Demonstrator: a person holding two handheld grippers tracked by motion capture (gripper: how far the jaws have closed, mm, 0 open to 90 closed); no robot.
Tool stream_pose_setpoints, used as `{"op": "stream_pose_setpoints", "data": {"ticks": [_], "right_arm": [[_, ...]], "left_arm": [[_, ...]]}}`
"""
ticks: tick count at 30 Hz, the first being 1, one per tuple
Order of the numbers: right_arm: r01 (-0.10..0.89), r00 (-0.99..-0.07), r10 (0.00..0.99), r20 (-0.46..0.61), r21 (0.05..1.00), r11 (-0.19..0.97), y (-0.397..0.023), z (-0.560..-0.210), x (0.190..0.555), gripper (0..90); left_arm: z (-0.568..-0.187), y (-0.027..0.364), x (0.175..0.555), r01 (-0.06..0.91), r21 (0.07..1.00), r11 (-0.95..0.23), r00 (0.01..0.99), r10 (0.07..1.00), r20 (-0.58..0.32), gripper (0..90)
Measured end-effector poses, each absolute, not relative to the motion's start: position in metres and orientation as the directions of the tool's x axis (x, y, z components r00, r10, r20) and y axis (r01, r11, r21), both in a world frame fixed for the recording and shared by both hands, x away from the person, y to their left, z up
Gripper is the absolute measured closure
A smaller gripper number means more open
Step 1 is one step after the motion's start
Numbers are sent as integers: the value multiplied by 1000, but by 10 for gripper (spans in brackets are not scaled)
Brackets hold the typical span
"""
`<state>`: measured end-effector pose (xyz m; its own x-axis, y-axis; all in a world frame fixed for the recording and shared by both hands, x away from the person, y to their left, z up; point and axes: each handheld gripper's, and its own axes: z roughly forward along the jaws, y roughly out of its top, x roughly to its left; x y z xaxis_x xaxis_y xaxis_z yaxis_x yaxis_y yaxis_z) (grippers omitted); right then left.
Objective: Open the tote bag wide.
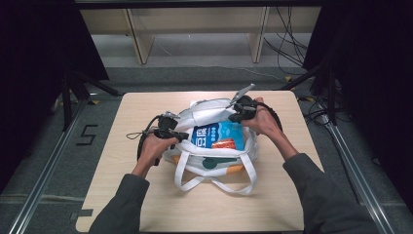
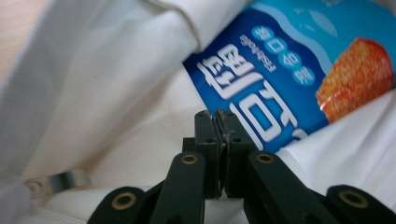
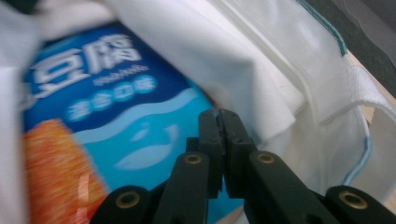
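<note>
packing step looks underway: white tote bag (image 1: 214, 146) sits mid table (image 1: 146, 195) with blue snack packet (image 1: 217, 136) in its mouth, left claw (image 1: 181, 136) and right claw (image 1: 233, 117) both clenched at the rim, fabric grip unclear; next probably push packet deeper.

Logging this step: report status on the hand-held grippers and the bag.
Left hand-held gripper shut, at bag's left rim. Right hand-held gripper shut, at right rim. Blue snack packet inside white tote bag. Handles loose in front.

Blue snack packet (image 1: 217, 136) inside open white tote bag (image 1: 204, 115).
</note>
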<state>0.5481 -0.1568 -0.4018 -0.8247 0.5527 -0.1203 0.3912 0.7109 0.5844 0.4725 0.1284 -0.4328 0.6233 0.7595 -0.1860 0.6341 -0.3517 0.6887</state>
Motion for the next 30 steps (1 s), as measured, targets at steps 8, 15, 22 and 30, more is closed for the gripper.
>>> {"op": "stream_pose_setpoints", "data": {"ticks": [8,15,22,30], "right_arm": [[491,-775,618,-134,489,721,-148,-435,583,900],[564,-748,659,-80,447,694,-154,-453,600,900],[487,-786,616,-62,553,676,-161,-414,579,889],[360,-893,450,-21,566,742,-158,-398,515,883]], "left_arm": [[-438,129,460,626,644,-440,674,721,-162,892],[-444,126,450,605,624,-495,694,712,-109,894],[-421,126,465,596,647,-476,693,712,-113,855],[-408,86,518,639,600,-482,663,740,-112,841]]}}
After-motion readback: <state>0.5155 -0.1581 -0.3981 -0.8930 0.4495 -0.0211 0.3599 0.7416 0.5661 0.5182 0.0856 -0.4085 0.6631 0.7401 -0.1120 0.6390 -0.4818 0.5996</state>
